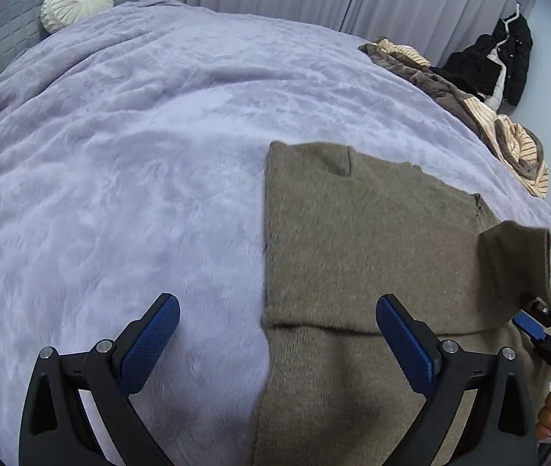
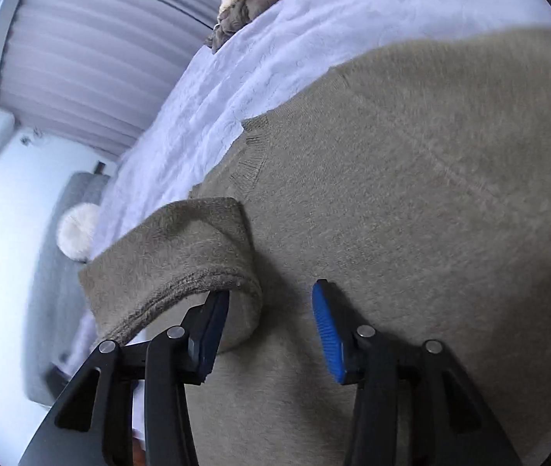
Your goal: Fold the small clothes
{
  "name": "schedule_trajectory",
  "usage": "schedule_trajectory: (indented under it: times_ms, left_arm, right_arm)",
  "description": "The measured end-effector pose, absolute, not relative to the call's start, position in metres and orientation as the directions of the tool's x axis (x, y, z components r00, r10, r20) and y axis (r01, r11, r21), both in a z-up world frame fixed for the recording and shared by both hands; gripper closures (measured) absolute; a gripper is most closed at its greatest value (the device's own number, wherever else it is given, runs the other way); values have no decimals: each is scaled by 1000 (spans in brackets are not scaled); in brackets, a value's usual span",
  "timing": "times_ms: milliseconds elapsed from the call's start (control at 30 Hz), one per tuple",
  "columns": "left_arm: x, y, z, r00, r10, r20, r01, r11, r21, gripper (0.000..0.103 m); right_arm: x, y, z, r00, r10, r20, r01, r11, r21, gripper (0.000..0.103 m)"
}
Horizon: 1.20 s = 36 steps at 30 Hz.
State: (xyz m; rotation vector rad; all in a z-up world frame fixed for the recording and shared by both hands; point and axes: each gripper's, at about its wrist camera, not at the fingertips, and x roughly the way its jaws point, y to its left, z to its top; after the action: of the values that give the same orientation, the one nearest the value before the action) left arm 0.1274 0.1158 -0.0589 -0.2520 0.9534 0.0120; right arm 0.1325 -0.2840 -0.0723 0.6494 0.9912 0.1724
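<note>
Sweater (image 1: 353, 240), taupe and fuzzy, lies flat on the right half of the lavender bedspread (image 1: 128, 163), its near part folded over in a crosswise crease. At far left a round cream pillow (image 1: 75, 0) leans on the grey headboard (image 1: 0, 31). Left claw (image 1: 277, 334) hangs wide, holding nothing, one pad over the bedspread and one over the sweater. At right, a sleeve cuff (image 2: 182, 256) stands lifted, draped over one finger of the right claw (image 2: 271, 326), whose jaws stand partly apart without pinching it. Striped brown clothes (image 1: 508, 143) are heaped along the bed's far right edge.
</note>
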Motion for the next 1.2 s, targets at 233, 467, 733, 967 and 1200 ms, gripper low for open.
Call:
schedule_trajectory:
  times_ms: [233,467,733,967,1200]
  left_arm:
    - [189,111,-92,430,-154,-890,-90,973,-211,2]
    - [198,103,-99,425,-159,-891,-41,980,-195,2]
    - [217,109,-98,415,-207,-886,-21,971,-236,2]
    - [232,120,-97,371,-293,-881,39,953,-300,2]
    - [239,138,-100,325,-381,-866,70,923,-379,74]
  right_arm:
    - [152,-193,-45,589,66,-806,-155,987,-33,55]
    - [151,-295,-54,671,331,-663,225,762,608,53]
    - [115,-331,-82,680,464,-568,330,498,802,46]
    - [123,-187,-93,397,782,-480,139,466,874,45]
    - [145,-67,-110,301,822,-483,117,471,874,51]
